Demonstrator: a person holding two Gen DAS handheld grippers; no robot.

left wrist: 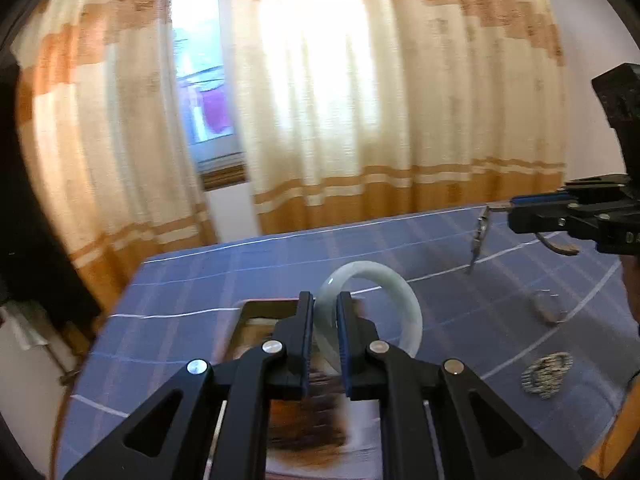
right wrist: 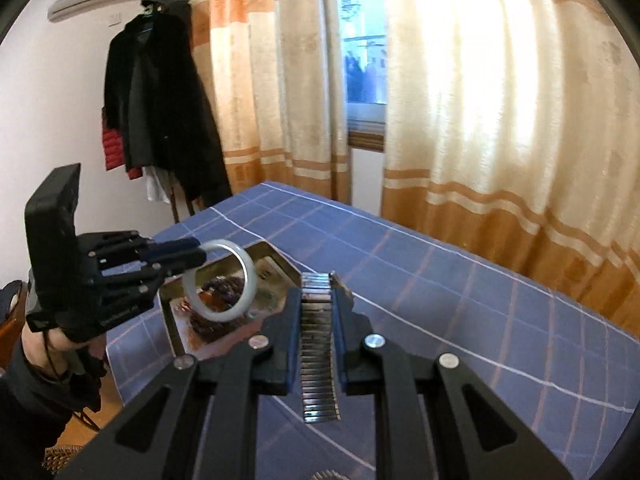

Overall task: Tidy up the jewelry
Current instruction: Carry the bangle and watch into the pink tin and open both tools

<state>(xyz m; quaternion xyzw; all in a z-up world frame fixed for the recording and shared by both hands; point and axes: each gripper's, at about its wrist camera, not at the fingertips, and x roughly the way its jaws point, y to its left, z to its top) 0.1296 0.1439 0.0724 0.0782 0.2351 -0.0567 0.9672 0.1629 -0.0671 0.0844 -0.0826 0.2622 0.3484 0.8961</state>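
My left gripper (left wrist: pixel 325 303) is shut on a pale jade bangle (left wrist: pixel 400 292) and holds it upright above an open jewelry box (left wrist: pixel 267 303). In the right wrist view the same bangle (right wrist: pixel 246 268) hangs over the shiny-rimmed box (right wrist: pixel 280 261), pinched by the left gripper (right wrist: pixel 202 251); dark beads (right wrist: pixel 208 322) lie inside the box. My right gripper (right wrist: pixel 316 294) is shut on a metal link watch band (right wrist: pixel 318 360) that runs back between its fingers. In the left wrist view that band (left wrist: pixel 478 240) dangles from the right gripper (left wrist: pixel 505 209), clear of the cloth.
The table wears a blue checked cloth (left wrist: pixel 240 272). A coiled metal bracelet (left wrist: pixel 546 374) and a small blurred piece (left wrist: pixel 546 307) lie on it at the right. Curtains (right wrist: pixel 500 120) hang behind the table. Coats (right wrist: pixel 160 100) hang at the far left.
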